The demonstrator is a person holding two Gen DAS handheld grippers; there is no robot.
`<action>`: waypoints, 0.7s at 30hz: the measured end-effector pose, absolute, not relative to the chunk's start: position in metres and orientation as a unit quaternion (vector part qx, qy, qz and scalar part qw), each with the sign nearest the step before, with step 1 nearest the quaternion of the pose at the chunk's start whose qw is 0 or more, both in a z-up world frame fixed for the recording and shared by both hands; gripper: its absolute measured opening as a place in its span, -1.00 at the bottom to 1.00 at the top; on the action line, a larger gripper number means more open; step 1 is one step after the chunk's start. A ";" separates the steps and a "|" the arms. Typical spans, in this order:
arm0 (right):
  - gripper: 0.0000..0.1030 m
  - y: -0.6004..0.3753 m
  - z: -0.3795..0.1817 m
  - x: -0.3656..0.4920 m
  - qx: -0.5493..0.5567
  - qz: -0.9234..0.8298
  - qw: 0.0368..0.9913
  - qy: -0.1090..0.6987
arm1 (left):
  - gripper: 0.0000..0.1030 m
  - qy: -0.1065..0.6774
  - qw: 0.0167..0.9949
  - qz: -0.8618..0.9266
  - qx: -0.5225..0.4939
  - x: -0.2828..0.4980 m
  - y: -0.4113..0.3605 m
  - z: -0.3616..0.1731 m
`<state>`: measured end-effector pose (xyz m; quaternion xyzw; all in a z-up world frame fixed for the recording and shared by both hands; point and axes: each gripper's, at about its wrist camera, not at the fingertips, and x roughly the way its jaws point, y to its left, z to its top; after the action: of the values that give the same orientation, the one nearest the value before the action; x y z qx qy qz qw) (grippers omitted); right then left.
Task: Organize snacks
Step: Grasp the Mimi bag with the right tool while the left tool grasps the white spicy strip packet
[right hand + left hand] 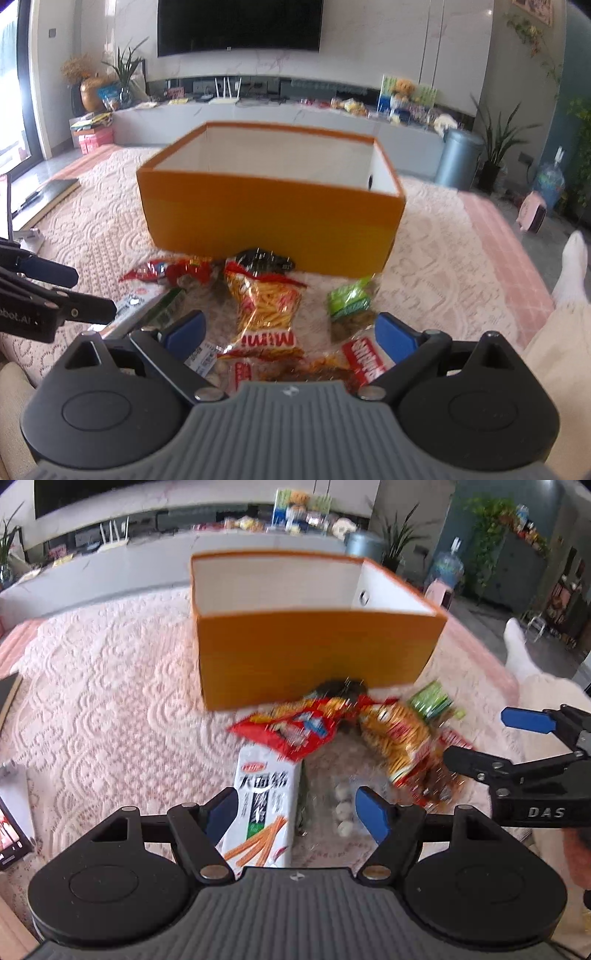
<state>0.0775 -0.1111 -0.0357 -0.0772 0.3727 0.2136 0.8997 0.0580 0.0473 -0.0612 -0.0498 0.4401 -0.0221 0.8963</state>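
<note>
Two grippers, both spread wide and holding nothing, poised over the snack pile in front of the open box.

From my left gripper (297, 812), jaws wide apart, the white breadstick packet (264, 808) lies partly between the fingers, with a clear pack of pale round sweets (343, 808) just beside it; I judge the packet the nearest pick, best taken across its narrow width, pads square to its flat faces. My right gripper (291, 332), equally wide, hangs above the yellow Mimi stick bag (266, 306). Count, as far as blur allows: one white packet, one clear pack, one red bag (291, 731), one yellow bag, one green pouch (349, 299), one dark packet (266, 260) touching the wall of one empty orange box (269, 225), all on one pink mat (110, 701).
</note>
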 end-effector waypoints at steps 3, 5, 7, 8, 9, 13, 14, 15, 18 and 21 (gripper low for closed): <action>0.80 -0.109 -0.048 0.080 -0.075 0.216 0.894 0.387 | 0.66 0.459 0.887 -0.009 -0.055 0.064 0.052 -0.073; 0.76 -0.108 -0.052 0.081 -0.079 0.213 0.895 0.385 | 0.66 0.468 0.881 -0.007 -0.063 0.068 0.058 -0.079; 0.74 -0.108 -0.054 0.083 -0.077 0.215 0.895 0.382 | 0.66 0.478 0.875 -0.010 -0.079 0.072 0.065 -0.085; 0.74 -0.109 -0.055 0.084 -0.073 0.216 0.896 0.380 | 0.66 0.482 0.872 -0.012 -0.086 0.074 0.067 -0.087; 0.70 -0.110 -0.055 0.085 -0.069 0.218 0.897 0.379 | 0.66 0.486 0.869 -0.013 -0.094 0.076 0.069 -0.090; 0.52 -0.105 -0.058 0.092 -0.066 0.220 0.900 0.369 | 0.66 0.500 0.859 -0.013 -0.110 0.082 0.077 -0.100; 0.48 -0.104 -0.059 0.094 -0.066 0.221 0.901 0.368 | 0.66 0.503 0.857 -0.011 -0.111 0.084 0.078 -0.101; 0.48 -0.102 -0.060 0.097 -0.066 0.221 0.901 0.368 | 0.67 0.504 0.856 -0.011 -0.114 0.085 0.079 -0.104; 0.45 -0.097 -0.066 0.105 -0.059 0.225 0.897 0.377 | 0.69 0.504 0.853 -0.020 -0.132 0.088 0.083 -0.107; 0.45 -0.095 -0.071 0.110 -0.048 0.231 0.891 0.388 | 0.70 0.500 0.855 -0.027 -0.133 0.088 0.085 -0.108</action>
<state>0.1103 -0.0949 -0.0710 -0.0478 0.3881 0.2306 0.8910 0.0882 0.0854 -0.1079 -0.1331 0.4998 -0.0273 0.8554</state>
